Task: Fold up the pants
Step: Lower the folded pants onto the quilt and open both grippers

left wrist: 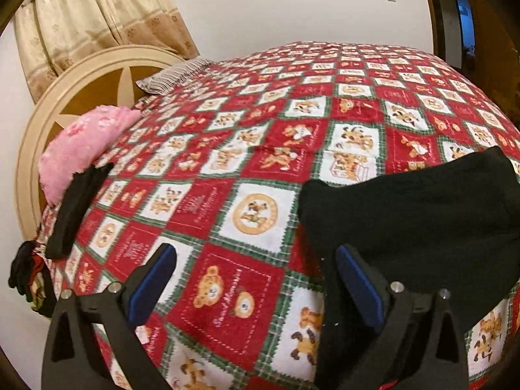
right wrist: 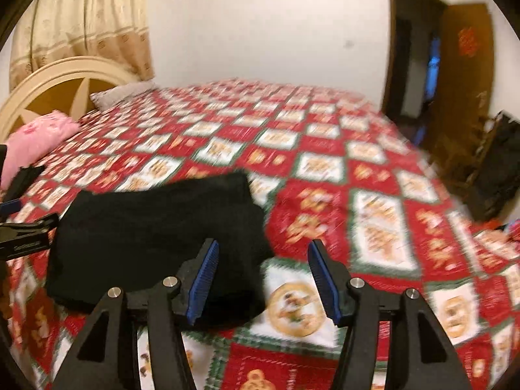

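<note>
1. The pants (right wrist: 156,247) lie as a compact black bundle on the bed cover (right wrist: 325,169), left of centre in the right wrist view and at the right edge of the left wrist view (left wrist: 412,227). They look already folded over on themselves, so your job now is most likely to check and tidy, not to start a new fold.

2. Your left gripper (left wrist: 256,282) stands spread wide with nothing between its blue pads; its right finger (left wrist: 357,286) sits over the bundle's left edge, and only patterned cover shows in the gap.

3. Your right gripper (right wrist: 263,279) is partly spread and holds nothing; its left finger (right wrist: 203,279) overlaps the bundle's near right corner, its right finger over bare cover.

4. To finish well, look for loose corners before you leave. If an edge sticks out, pinch only the top layer and lay it flat; dragging it would probably pull the soft stack apart.

5. The right wrist view is blurred, so settle before judging the edges.

6. No containers show in either view. The bed alone bears things: a pink pillow (left wrist: 81,143) and a striped pillow (left wrist: 175,74) at upper left by the headboard (left wrist: 48,113), and a dark strip (left wrist: 78,208) at the left edge.
</note>
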A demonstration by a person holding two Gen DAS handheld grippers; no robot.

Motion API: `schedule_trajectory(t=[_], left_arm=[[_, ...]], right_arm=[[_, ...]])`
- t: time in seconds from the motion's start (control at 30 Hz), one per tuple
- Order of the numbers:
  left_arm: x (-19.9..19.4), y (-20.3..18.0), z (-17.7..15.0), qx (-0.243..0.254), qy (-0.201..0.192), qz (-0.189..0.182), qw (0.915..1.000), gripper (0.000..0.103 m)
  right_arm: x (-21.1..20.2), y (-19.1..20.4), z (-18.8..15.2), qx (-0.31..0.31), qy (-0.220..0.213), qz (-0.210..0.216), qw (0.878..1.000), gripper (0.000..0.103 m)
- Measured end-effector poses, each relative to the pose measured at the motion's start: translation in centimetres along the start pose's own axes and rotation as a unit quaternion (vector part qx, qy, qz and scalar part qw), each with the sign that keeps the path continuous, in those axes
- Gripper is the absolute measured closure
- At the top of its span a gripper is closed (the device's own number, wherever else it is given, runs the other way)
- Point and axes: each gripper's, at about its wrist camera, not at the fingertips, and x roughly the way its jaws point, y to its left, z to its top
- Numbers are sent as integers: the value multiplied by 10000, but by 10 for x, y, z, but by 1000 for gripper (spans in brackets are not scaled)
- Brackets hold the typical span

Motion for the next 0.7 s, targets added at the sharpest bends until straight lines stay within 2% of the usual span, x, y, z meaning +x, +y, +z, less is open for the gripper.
schedule_trajectory(t=[0.07, 0.13, 0.17, 0.2, 0.33, 0.47, 0.57, 0.7], left_arm=[[-2, 2, 1, -19, -3, 32, 10000, 2], [-5, 5, 2, -82, -6, -17, 10000, 2], [-7, 6, 2, -125, -21, -37, 9999, 2], [-9, 6, 3, -154, -38, -51, 9999, 2], [-24, 3, 4, -317, -190, -273, 9989, 2], [-35, -17, 3, -317, -402, -653, 9966, 2], [-25, -42, -3, -24, -266, -709, 9971, 2], [2, -58, -14, 124, 171, -669, 9975, 4]], right_arm=[[-10, 5, 4, -131, -273, -166, 9994, 45], [-19, 10, 9, -252, -506, -122, 9983, 51], [-22, 13, 10, -333, -548, -94, 9979, 66], [-23, 16, 11, -408, -534, -57, 9977, 74], [-10, 28, 4, -564, -266, 199, 9979, 77], [16, 24, -9, -418, 214, 179, 9987, 77], [35, 15, -17, -213, 564, 192, 9980, 77], [40, 13, -22, -144, 577, 229, 9980, 77]])
